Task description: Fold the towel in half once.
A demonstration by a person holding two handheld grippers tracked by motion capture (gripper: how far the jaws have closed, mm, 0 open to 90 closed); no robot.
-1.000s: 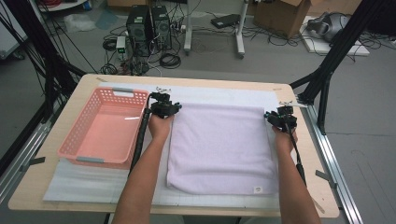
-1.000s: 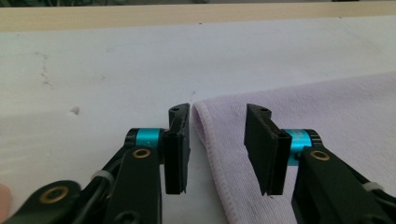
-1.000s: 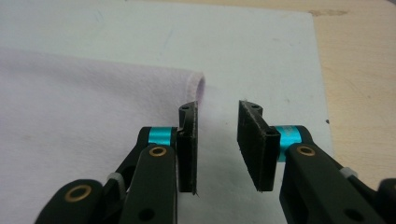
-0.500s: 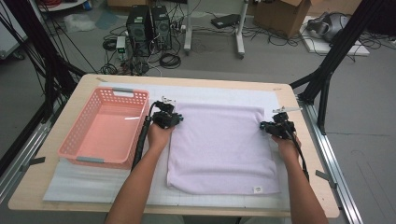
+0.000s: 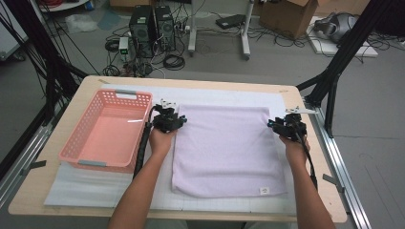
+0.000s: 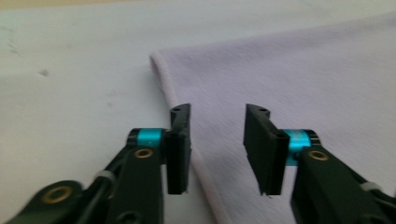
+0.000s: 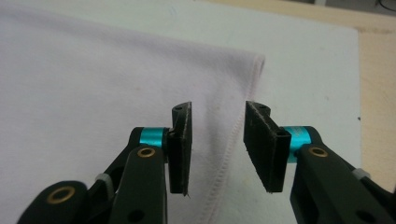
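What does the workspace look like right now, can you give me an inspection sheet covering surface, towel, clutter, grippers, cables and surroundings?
Surface: wooden table with a white mat over most of it.
Job's things: lilac towel lying flat on the mat, a small label at its near right corner.
Clutter: pink basket left of the towel; it looks empty.
Grippers: left gripper and right gripper each sit over a far corner edge of the towel; jaws have just been opening, with a gap between them and towel hem below, not pinched.
Cables: a black cable trails along the left forearm.
Surroundings: computer towers, floor cables, cardboard box.
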